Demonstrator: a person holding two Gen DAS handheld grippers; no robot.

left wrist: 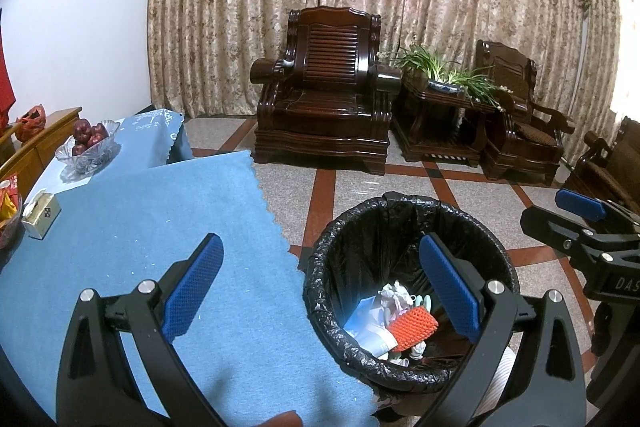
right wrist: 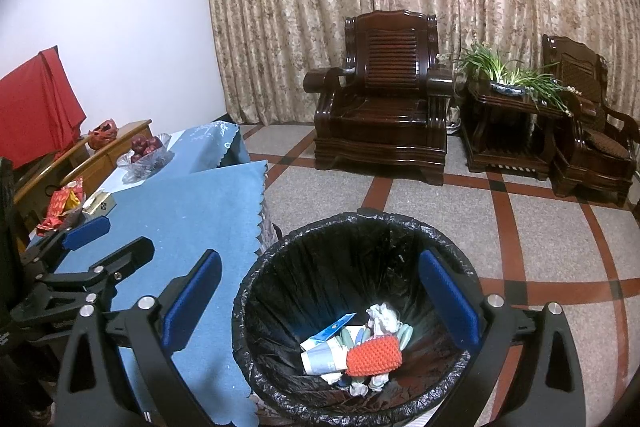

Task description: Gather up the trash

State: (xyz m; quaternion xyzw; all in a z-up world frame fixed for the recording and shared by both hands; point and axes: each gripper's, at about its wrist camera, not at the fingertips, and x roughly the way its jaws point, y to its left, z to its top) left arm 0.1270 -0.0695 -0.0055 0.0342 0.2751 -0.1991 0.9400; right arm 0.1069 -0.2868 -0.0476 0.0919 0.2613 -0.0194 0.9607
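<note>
Left to right: my left claw (left wrist: 320, 287) hangs spread and empty, its left finger over the one blue cloth (left wrist: 140, 247), its right finger over the one bin (left wrist: 332, 307). My right claw (right wrist: 320, 297) is likewise spread and empty, straddling the bin's (right wrist: 256, 347) left rim. The trash lies in the bin below both claws: one orange net (right wrist: 374, 351), one white wad (right wrist: 382, 315), several papers (right wrist: 320, 355). Beyond: two armchairs, one plant (right wrist: 504, 71).

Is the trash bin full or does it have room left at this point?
Mostly empty. The black-lined trash bin holds only a shallow layer at the bottom: an orange foam net, crumpled tissue and paper scraps; the liner walls above are bare.
</note>
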